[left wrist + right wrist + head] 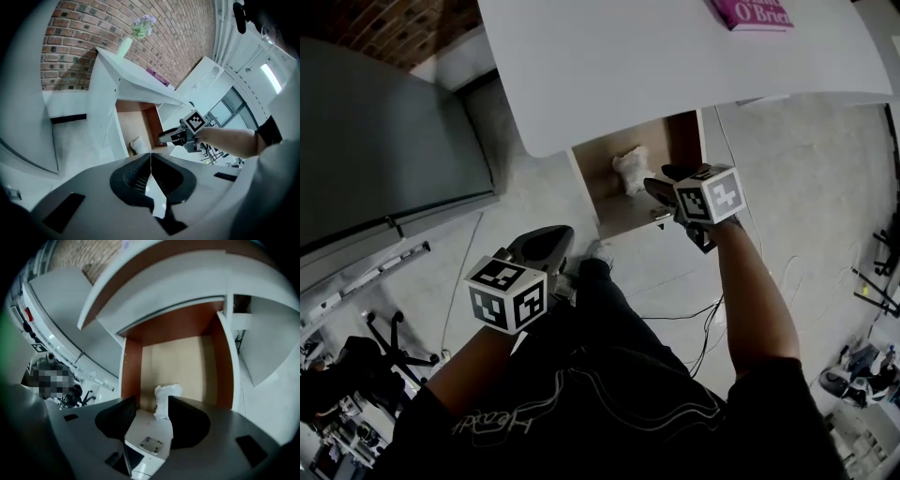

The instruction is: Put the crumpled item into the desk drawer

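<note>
A crumpled white item (630,171) lies on the tan floor of the open desk drawer (595,159), toward its front. My right gripper (664,183) hovers over the drawer's front right part, jaws open and empty. In the right gripper view the crumpled item (166,399) sits just past the fingertips, beside the right finger, and the pads do not press on it. My left gripper (548,242) hangs low at the left, away from the drawer, with its jaws shut on nothing. From the left gripper view the drawer (133,117), the item (139,145) and the right gripper (164,137) all show.
The white desk top (675,66) overhangs the drawer's back and carries a pink book (752,13). A grey cabinet (375,141) stands at the left. Cables (703,319) trail over the floor by my legs. A vase of flowers (125,44) stands on the desk against a brick wall.
</note>
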Demonstrator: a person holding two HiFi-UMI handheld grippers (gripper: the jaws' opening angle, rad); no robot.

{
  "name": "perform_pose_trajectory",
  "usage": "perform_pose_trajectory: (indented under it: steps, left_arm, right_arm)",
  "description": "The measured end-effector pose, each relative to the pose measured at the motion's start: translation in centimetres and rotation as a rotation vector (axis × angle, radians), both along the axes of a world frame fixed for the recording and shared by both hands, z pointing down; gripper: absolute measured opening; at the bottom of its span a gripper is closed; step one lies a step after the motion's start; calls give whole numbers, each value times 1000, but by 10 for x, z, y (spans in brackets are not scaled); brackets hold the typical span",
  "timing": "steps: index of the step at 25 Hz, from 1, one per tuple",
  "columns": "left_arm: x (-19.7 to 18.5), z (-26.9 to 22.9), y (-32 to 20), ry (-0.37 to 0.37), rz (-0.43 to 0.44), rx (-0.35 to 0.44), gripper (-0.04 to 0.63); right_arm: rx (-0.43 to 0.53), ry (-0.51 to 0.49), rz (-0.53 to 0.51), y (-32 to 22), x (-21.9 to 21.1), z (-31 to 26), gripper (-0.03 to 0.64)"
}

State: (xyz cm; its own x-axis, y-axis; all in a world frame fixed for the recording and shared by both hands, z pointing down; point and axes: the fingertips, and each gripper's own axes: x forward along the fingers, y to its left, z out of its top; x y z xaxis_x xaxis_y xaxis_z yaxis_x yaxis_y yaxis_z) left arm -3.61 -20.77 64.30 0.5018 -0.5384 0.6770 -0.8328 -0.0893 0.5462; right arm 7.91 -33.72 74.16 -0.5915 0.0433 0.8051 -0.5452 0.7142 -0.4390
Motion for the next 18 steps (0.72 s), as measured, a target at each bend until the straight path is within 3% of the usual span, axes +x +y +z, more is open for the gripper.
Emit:
perform_pose_trajectory:
  steps: [4, 6, 14, 18]
  left_arm:
    - [0, -38, 6, 4, 42, 60, 23]
    - [1, -61, 10, 6, 63, 95, 23]
    - [6, -165, 37, 53, 143, 246, 23]
    - [8, -217, 64, 84, 212, 321, 23]
  right_arm:
    - [52, -134, 137, 14, 6, -70, 209]
    - [113, -185, 175, 25, 8, -108, 164]
    - [317, -337, 173, 106, -8, -256, 108]
    - [352, -496, 233, 149, -24, -327, 73]
